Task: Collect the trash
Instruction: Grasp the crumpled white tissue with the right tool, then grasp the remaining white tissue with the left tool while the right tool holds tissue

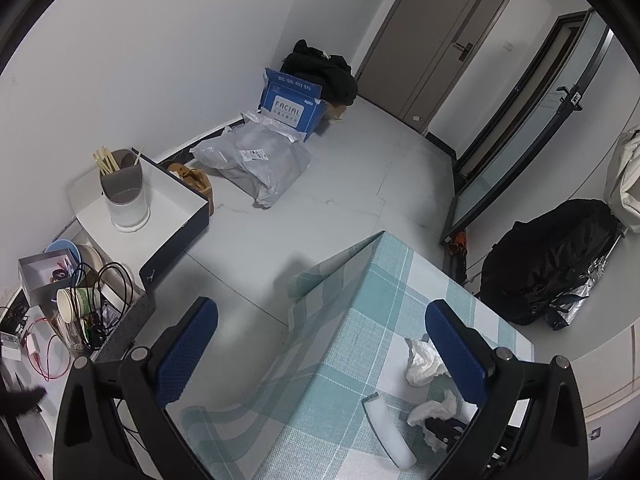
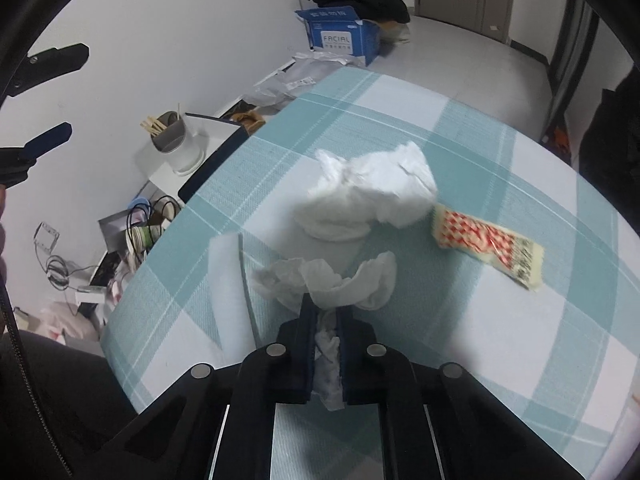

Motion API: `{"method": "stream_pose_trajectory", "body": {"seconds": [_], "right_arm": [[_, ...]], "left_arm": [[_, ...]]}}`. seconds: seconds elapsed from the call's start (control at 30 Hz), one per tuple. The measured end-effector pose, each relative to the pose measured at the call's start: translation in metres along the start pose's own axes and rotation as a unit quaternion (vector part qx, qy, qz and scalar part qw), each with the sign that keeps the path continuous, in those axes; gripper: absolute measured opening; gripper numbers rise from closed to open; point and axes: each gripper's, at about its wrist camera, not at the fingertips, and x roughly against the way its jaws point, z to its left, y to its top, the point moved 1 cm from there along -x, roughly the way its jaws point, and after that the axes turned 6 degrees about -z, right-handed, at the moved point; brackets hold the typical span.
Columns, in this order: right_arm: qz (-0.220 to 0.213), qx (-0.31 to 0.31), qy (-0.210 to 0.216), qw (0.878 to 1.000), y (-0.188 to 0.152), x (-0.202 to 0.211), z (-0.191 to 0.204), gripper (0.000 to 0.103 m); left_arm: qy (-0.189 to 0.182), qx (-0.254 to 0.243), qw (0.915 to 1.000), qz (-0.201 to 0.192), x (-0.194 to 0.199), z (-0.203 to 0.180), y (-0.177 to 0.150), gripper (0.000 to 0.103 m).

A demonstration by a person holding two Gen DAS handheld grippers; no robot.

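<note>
Right gripper point(image 2: 325, 312), pointing steeply down, is clamped on a crumpled tissue point(image 2: 332, 284) lying on the checked table point(image 2: 460, 360). Just beyond it sits a larger tissue wad point(image 2: 372, 196), with a red-patterned wrapper point(image 2: 488, 248) to its right (both well in from the edges). A white foam strip point(image 2: 224, 280) lies to the left, towards the table's left edge. Left gripper point(image 1: 320, 352) hangs over the table corner, jaws wide apart and empty. Bare floor point(image 1: 360, 184) extends beyond the corner.
</note>
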Motion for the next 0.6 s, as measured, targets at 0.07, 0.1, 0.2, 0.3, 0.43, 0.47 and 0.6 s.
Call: {"method": "stream_pose_trajectory", "body": {"seconds": [0.07,0.1,0.2,0.3,0.43,0.47,0.6], "right_arm": [[0.000,0.001,-0.003,1.000,-0.004,0.006,-0.002,0.007],[0.001,0.002,-0.003,1.000,-0.007,0.011,-0.003,0.007],[0.002,0.011,-0.010,1.000,-0.015,0.023,-0.006,0.007],[0.009,0.018,-0.015,1.000,-0.022,0.036,-0.013,0.007],[0.018,0.019,-0.022,0.999,-0.035,0.045,-0.026,0.007],[0.016,0.011,-0.024,1.000,-0.039,0.047,-0.032,0.007],[0.001,-0.016,-0.021,1.000,-0.047,0.058,-0.042,0.007]], "left_arm": [[0.000,0.000,1.0000,0.000,-0.001,0.000,-0.001,0.102],[0.000,-0.001,1.0000,0.001,-0.001,-0.001,-0.001,0.102],[-0.002,-0.011,0.9999,0.004,-0.001,-0.005,-0.005,0.102],[-0.007,-0.027,0.9996,0.011,-0.003,-0.011,-0.010,0.102],[-0.019,-0.053,0.9981,0.024,-0.004,-0.022,-0.016,0.102],[-0.020,-0.058,0.9977,0.027,-0.005,-0.023,-0.017,0.102],[-0.030,-0.077,0.9952,0.052,-0.014,-0.036,-0.024,0.102]]}}
